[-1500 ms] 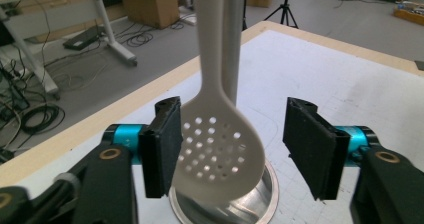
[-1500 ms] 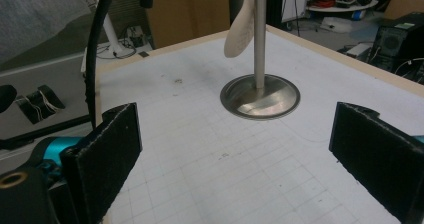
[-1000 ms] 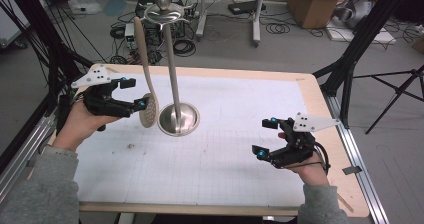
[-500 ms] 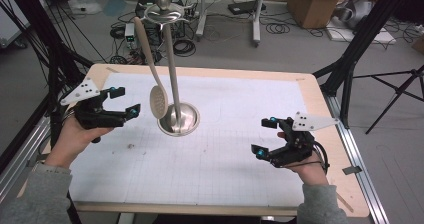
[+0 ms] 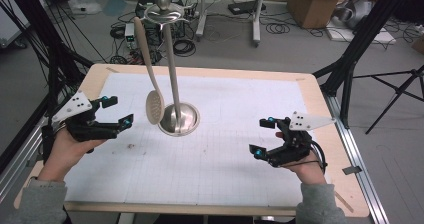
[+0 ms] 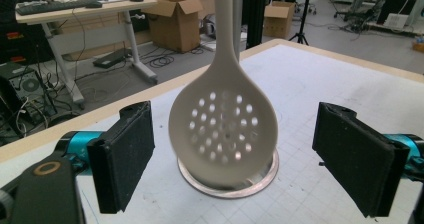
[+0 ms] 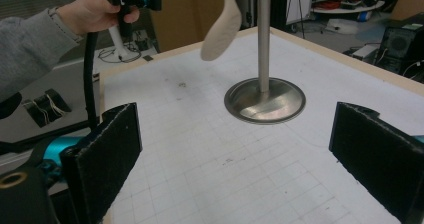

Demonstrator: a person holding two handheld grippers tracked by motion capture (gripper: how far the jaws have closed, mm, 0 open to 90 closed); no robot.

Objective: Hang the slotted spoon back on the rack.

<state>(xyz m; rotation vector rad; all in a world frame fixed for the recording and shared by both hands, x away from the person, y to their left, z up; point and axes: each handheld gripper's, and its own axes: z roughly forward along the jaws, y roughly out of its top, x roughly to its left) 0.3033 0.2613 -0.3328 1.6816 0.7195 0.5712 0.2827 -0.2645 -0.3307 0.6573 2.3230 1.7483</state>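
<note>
Gridded surface [image 5: 240, 159]: slotted spoon [image 5: 154, 107] hangs from stand [image 5: 176, 119]; my left gripper [image 5: 116, 111], right gripper [image 5: 264, 137] both agape, empty. Risk: bumping spoon unhooks it.

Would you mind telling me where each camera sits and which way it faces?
High view: above the table's near side, looking forward and down; both forearms, left gripper, right gripper.
Left gripper view: looks between open jaws at the spoon.
Right gripper view: faces the stand; left hand beyond.
All share spoon and stand.
</note>
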